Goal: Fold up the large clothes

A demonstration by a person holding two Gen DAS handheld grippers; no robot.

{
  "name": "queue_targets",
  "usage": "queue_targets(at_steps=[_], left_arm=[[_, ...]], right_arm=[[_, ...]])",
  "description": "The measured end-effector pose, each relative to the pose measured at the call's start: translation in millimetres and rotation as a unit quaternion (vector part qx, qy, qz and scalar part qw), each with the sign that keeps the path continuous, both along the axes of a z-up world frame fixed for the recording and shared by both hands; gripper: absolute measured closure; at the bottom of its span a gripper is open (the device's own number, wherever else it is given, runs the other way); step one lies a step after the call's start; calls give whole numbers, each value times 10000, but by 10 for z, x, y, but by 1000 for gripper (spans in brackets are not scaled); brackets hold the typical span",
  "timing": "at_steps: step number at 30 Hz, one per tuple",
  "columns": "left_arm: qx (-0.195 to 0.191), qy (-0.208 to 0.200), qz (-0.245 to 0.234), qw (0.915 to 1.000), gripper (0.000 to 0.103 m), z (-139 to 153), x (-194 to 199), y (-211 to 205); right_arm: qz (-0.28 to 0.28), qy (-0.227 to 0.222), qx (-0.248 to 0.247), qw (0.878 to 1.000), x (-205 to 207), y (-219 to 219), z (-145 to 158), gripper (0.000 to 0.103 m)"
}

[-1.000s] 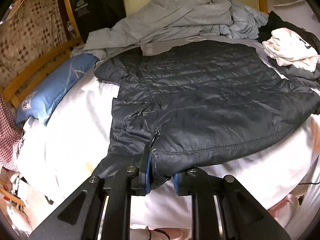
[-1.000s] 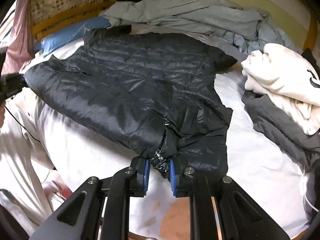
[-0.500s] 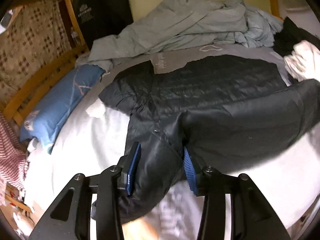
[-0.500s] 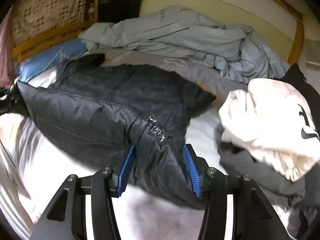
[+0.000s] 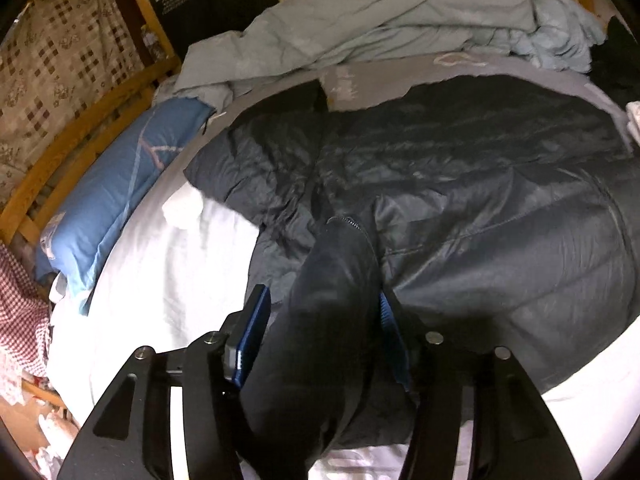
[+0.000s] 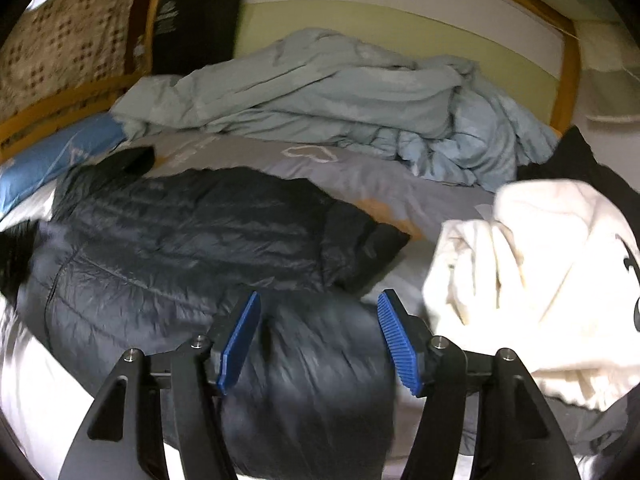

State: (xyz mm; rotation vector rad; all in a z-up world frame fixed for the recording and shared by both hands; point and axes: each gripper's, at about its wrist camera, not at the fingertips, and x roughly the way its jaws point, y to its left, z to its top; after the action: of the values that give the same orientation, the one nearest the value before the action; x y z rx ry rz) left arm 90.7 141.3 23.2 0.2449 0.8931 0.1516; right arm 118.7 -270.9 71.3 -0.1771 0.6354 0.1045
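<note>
The dark quilted jacket (image 5: pixel 480 184) is spread flat across the bed (image 5: pixel 168 280), on a white sheet, with its lower edge folded up over the body. A grey-blue duvet (image 5: pixel 380 12) is bunched behind it, and a blue pillow (image 5: pixel 112 196) is placed along the wooden bed rail (image 5: pixel 76 148) at the left.

The left gripper (image 5: pixel 320 352) is held over the near left part of the jacket. Its fingers (image 5: pixel 252 340) have just been opening; a fold of jacket fabric is seen between them, but it is not pressed by the left pad (contact at the right pad cannot be told).

The right gripper (image 6: pixel 318 340) is held over the near right part of the jacket (image 6: pixel 180 240). Its fingers (image 6: pixel 240 336) have likewise just been opening and are released, with fabric lying loose between them. A cream garment (image 6: pixel 528 280) is heaped just beside the jacket on the right.
</note>
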Motion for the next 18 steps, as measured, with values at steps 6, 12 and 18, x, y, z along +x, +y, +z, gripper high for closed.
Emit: queue_targets(at_steps=[6,12,18], left_arm=[[259,-206,23,9994,43,-33,-40,-60],[-324,-1002,-5,9944,28,267,-190,11],[-723,-1480,197,9861,18,457,-272,137]], right_arm=[[-209,-176,513,9983,-52,-253,33,36],[-10,-34,1041,9946,-105,-301,4,31],[-119,-155,894,9958,-159,-168,-83,21]])
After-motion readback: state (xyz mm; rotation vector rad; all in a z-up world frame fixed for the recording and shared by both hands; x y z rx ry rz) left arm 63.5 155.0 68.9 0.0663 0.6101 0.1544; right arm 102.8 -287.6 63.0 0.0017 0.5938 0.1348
